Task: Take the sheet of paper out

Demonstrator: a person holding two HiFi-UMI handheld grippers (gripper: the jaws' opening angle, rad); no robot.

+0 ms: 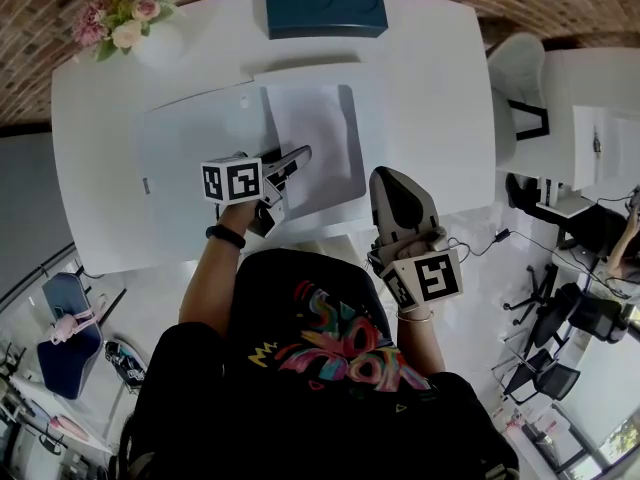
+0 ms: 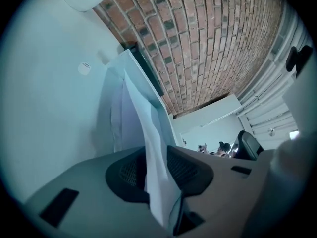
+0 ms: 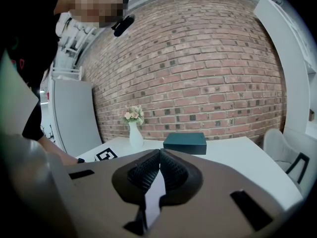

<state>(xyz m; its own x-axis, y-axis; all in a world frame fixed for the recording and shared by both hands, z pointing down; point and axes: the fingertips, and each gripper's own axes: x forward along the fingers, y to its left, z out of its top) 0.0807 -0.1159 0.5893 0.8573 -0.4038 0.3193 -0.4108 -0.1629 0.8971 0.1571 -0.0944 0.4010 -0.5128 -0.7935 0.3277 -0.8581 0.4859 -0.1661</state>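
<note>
Left gripper point(image 1: 298, 156) pinches the near edge of the sheet of paper point(image 1: 312, 128) in its fingers, that edge raised off the open folder point(image 1: 190, 153) on the white surface point(image 1: 430, 88). Most of the sheet lies in the folder; removal looks barely begun. Right gripper point(image 3: 159, 157) waits nearby, fingers closed on nothing.

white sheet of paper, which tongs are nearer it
Left. The left tongs grip the white sheet of paper at its edge; the right tongs hang shut, apart from it.
</note>
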